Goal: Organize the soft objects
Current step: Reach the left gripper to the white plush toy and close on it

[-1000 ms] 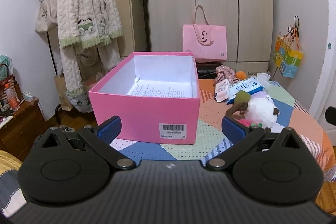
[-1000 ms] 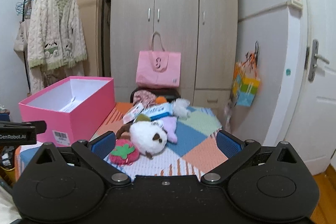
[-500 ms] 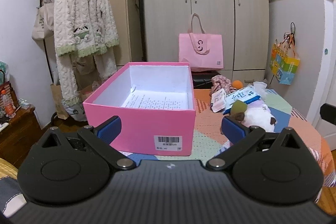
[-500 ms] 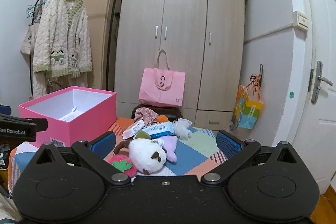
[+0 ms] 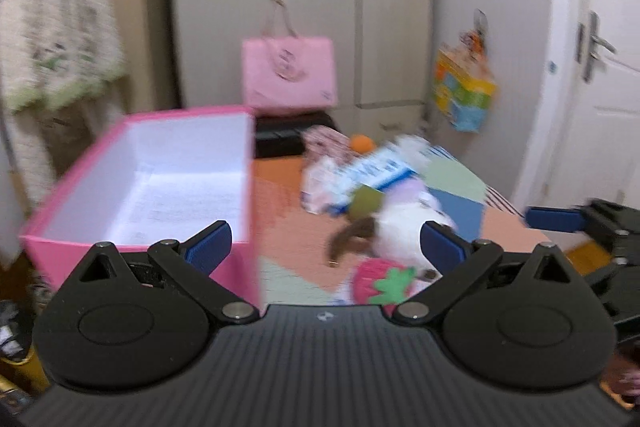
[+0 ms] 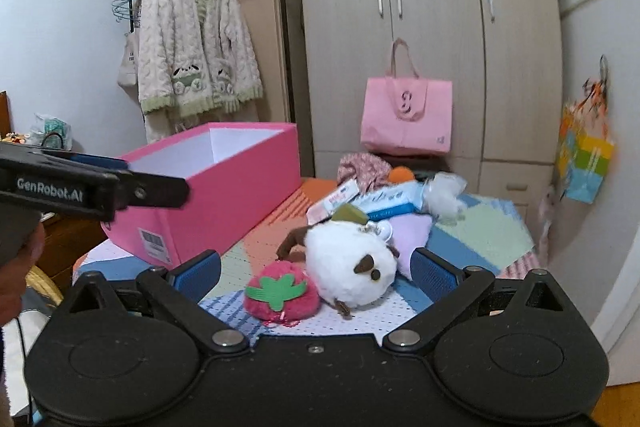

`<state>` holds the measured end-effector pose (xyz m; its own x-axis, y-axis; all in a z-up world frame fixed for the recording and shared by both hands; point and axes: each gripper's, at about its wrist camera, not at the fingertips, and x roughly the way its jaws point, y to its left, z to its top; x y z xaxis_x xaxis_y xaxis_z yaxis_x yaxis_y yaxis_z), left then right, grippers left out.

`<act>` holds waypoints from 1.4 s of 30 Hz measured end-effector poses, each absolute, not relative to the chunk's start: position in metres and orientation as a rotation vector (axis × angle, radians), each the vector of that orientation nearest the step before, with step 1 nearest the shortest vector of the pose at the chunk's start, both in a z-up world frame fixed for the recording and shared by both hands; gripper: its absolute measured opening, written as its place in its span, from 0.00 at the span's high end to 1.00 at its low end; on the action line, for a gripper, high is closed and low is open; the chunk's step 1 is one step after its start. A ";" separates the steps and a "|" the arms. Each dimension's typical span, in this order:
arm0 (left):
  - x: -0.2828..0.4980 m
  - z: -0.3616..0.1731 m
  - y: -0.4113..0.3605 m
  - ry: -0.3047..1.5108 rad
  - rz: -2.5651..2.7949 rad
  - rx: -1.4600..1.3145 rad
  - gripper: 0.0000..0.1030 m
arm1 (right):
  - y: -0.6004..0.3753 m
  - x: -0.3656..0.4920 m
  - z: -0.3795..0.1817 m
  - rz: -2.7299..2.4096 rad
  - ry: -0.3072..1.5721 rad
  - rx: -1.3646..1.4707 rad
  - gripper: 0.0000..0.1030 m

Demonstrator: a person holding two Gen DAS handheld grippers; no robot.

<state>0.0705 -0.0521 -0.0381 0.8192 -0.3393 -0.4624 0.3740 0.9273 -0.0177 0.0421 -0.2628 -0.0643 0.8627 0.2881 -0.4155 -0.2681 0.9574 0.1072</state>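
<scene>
An open pink box [image 6: 224, 183] [image 5: 160, 187] stands on the left of the patchwork table [image 6: 480, 227], holding only a white sheet. Right of it lie a red strawberry plush [image 6: 282, 297] [image 5: 380, 285], a white round plush [image 6: 348, 267] [image 5: 400, 227], a lilac soft piece [image 6: 412, 231] and a blue-white packet [image 6: 388, 201]. My right gripper [image 6: 314, 273] is open, low over the two plush toys, which show between its fingers. Also open and holding nothing, my left gripper [image 5: 324, 243] hovers over the box's near corner; this view is blurred.
A pink tote bag [image 6: 406, 115] hangs at the wardrobe [image 6: 432, 27] behind the table. A fluffy cardigan [image 6: 192, 55] hangs on a rack at the left. A colourful bag [image 6: 584, 159] hangs by the white door [image 5: 600, 87] on the right.
Both views have swung: the left gripper turned right, bringing the plush toys and the other gripper into view. The right gripper moved down and closer to the toys. Both stayed open.
</scene>
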 end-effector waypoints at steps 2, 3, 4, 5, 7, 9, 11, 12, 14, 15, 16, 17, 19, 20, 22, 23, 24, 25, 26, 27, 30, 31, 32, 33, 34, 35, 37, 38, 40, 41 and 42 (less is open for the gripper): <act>0.083 -0.045 -0.066 0.512 -0.437 0.067 0.03 | -0.262 0.055 -0.073 0.312 0.462 0.067 0.06; 0.090 -0.049 -0.072 0.528 -0.462 0.065 0.03 | -0.263 0.062 -0.078 0.317 0.471 0.082 0.09; 0.097 -0.053 -0.079 0.546 -0.490 0.061 0.03 | -0.264 0.069 -0.083 0.317 0.479 0.092 0.11; 0.103 -0.057 -0.084 0.557 -0.511 0.057 0.04 | -0.265 0.074 -0.087 0.316 0.484 0.099 0.12; 0.116 -0.065 -0.094 0.577 -0.539 0.055 0.07 | -0.266 0.083 -0.095 0.317 0.494 0.113 0.13; 0.129 -0.073 -0.102 0.572 -0.567 0.064 0.07 | -0.269 0.092 -0.102 0.319 0.497 0.128 0.13; 0.143 -0.083 -0.111 0.600 -0.561 0.078 0.12 | -0.272 0.101 -0.110 0.302 0.499 0.143 0.13; 0.147 -0.087 -0.112 0.612 -0.562 0.063 0.14 | -0.274 0.105 -0.114 0.301 0.506 0.150 0.13; 0.153 -0.095 -0.112 0.627 -0.597 0.029 0.14 | -0.276 0.111 -0.119 0.323 0.516 0.163 0.13; 0.155 -0.097 -0.112 0.634 -0.606 0.020 0.15 | -0.276 0.112 -0.122 0.335 0.519 0.166 0.14; 0.156 -0.100 -0.113 0.640 -0.614 0.016 0.19 | -0.275 0.114 -0.124 0.341 0.522 0.164 0.15; 0.158 -0.101 -0.114 0.649 -0.615 0.017 0.23 | -0.274 0.116 -0.127 0.338 0.526 0.159 0.16; 0.160 -0.105 -0.116 0.663 -0.611 0.025 0.24 | -0.274 0.118 -0.129 0.335 0.522 0.173 0.20; 0.161 -0.107 -0.117 0.666 -0.609 0.030 0.24 | -0.275 0.118 -0.130 0.330 0.519 0.180 0.22; 0.161 -0.109 -0.120 0.667 -0.602 0.042 0.24 | -0.275 0.120 -0.131 0.309 0.515 0.159 0.31; 0.161 -0.110 -0.123 0.670 -0.597 0.053 0.24 | -0.275 0.119 -0.133 0.311 0.513 0.152 0.32; 0.161 -0.110 -0.125 0.671 -0.600 0.056 0.24 | -0.274 0.119 -0.134 0.307 0.511 0.149 0.32; 0.161 -0.111 -0.127 0.681 -0.615 0.053 0.25 | -0.274 0.118 -0.134 0.306 0.507 0.146 0.33; 0.162 -0.113 -0.130 0.695 -0.624 0.054 0.25 | -0.273 0.117 -0.134 0.305 0.501 0.139 0.33; 0.160 -0.114 -0.133 0.686 -0.609 0.068 0.26 | -0.271 0.117 -0.133 0.301 0.497 0.125 0.34; 0.157 -0.114 -0.133 0.672 -0.599 0.075 0.26 | -0.267 0.114 -0.132 0.286 0.483 0.091 0.35; 0.156 -0.113 -0.133 0.669 -0.599 0.073 0.26 | -0.266 0.113 -0.131 0.284 0.479 0.086 0.34; 0.155 -0.112 -0.132 0.665 -0.600 0.073 0.26 | -0.265 0.112 -0.130 0.281 0.474 0.079 0.34; 0.153 -0.111 -0.132 0.658 -0.601 0.076 0.26 | -0.264 0.111 -0.128 0.278 0.465 0.069 0.34; 0.152 -0.108 -0.132 0.649 -0.602 0.077 0.26 | -0.264 0.109 -0.126 0.275 0.455 0.061 0.34; 0.150 -0.106 -0.131 0.640 -0.604 0.077 0.26 | -0.263 0.108 -0.124 0.272 0.444 0.053 0.34; 0.147 -0.100 -0.130 0.623 -0.607 0.076 0.26 | -0.261 0.105 -0.119 0.264 0.424 0.042 0.33; 0.146 -0.097 -0.129 0.615 -0.608 0.077 0.26 | -0.261 0.104 -0.117 0.262 0.414 0.036 0.33; 0.143 -0.091 -0.129 0.598 -0.612 0.083 0.26 | -0.258 0.102 -0.111 0.257 0.396 0.012 0.31; 0.142 -0.088 -0.128 0.590 -0.614 0.083 0.26 | -0.257 0.101 -0.108 0.255 0.388 0.003 0.31; 0.141 -0.085 -0.127 0.584 -0.615 0.084 0.26 | -0.256 0.099 -0.105 0.253 0.380 -0.002 0.31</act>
<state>0.1406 -0.1275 -0.0845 0.6616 -0.5207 -0.5396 0.5666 0.8185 -0.0951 0.0992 -0.2562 -0.1051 0.8978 0.2436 -0.3670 -0.2443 0.9686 0.0452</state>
